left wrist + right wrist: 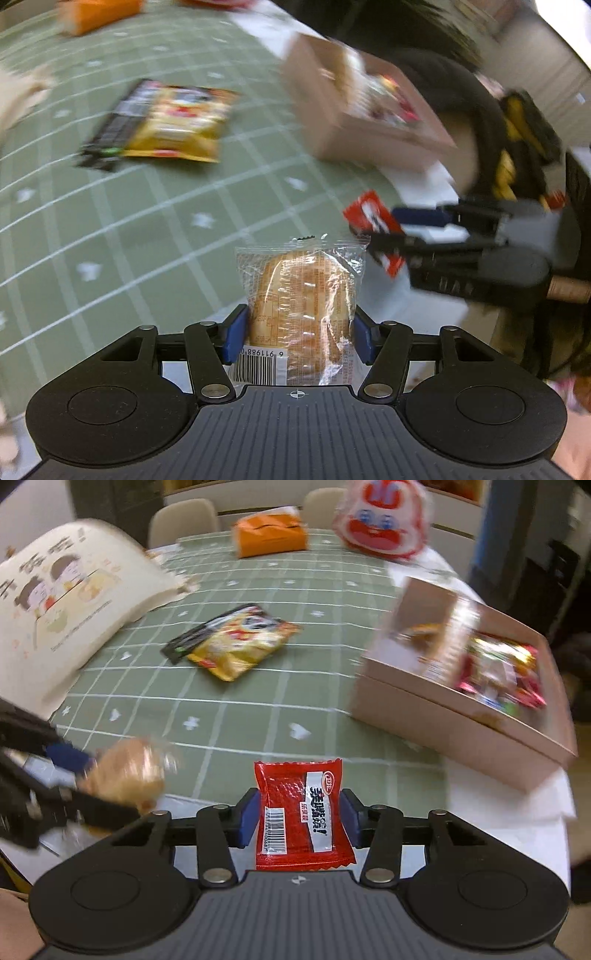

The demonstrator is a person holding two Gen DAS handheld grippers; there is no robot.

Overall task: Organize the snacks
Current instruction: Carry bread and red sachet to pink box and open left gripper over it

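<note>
My left gripper (298, 334) is shut on a clear-wrapped bread roll (301, 295), held above the green checked table. My right gripper (299, 818) is shut on a small red snack packet (303, 816) with a barcode and a white label. In the left wrist view the right gripper (384, 236) shows at the right with the red packet (373, 218). In the right wrist view the left gripper's fingers (66, 757) and the bread roll (127, 771) show at the left. A pink box (443, 723) holding several wrapped snacks stands at the right.
A yellow and black snack bag (236, 642) lies mid-table. An orange pack (271, 535) and a red and white character bag (380, 520) sit at the far edge. A cream printed bag (62, 605) lies at the left. White paper (535, 797) lies under the box.
</note>
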